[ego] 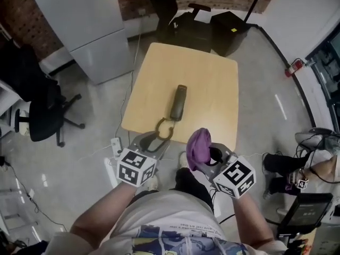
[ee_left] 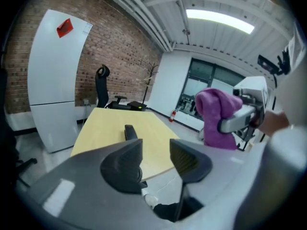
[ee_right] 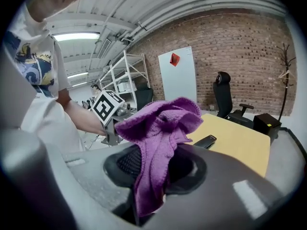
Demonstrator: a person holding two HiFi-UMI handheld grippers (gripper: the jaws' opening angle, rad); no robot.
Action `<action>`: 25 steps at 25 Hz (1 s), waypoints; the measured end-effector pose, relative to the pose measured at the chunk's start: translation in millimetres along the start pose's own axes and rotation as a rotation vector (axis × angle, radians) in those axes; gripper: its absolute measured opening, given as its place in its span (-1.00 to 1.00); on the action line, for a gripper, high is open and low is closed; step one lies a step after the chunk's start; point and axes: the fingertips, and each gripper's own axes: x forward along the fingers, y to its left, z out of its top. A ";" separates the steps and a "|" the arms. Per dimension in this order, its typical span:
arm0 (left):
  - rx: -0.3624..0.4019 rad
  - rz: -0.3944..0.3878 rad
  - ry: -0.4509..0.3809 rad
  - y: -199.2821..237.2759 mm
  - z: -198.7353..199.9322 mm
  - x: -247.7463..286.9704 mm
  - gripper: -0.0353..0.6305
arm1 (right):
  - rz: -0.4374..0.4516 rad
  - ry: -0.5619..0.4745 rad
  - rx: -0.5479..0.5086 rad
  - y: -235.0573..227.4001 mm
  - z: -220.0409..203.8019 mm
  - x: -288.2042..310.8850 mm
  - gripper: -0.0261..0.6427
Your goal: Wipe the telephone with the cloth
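A dark telephone handset lies lengthwise in the middle of the light wooden table. My left gripper hovers at the table's near edge, just short of the handset, its jaws open with nothing between them. In the left gripper view the handset shows beyond the open left gripper. My right gripper hangs off the table's near edge, shut on a bunched purple cloth. The cloth spills up out of the right gripper, and the handset lies further off.
A tall grey cabinet stands left of the table, with a black office chair beside it. Another black chair and dark cases crowd the table's far edge. A power strip lies on the floor. A seated person's legs are at right.
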 end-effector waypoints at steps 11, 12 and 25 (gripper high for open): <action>-0.044 0.250 0.094 59.4 -0.8 124.1 -0.07 | 0.121 0.042 -0.022 -103.2 -2.4 -5.5 -0.59; -0.043 0.268 0.104 64.1 -1.9 132.9 -0.05 | 0.130 0.048 -0.018 -109.2 -4.7 -6.2 -0.59; -0.072 0.406 0.242 104.3 -38.5 205.5 0.10 | 0.195 0.097 -0.008 -162.8 -15.9 -2.3 -0.59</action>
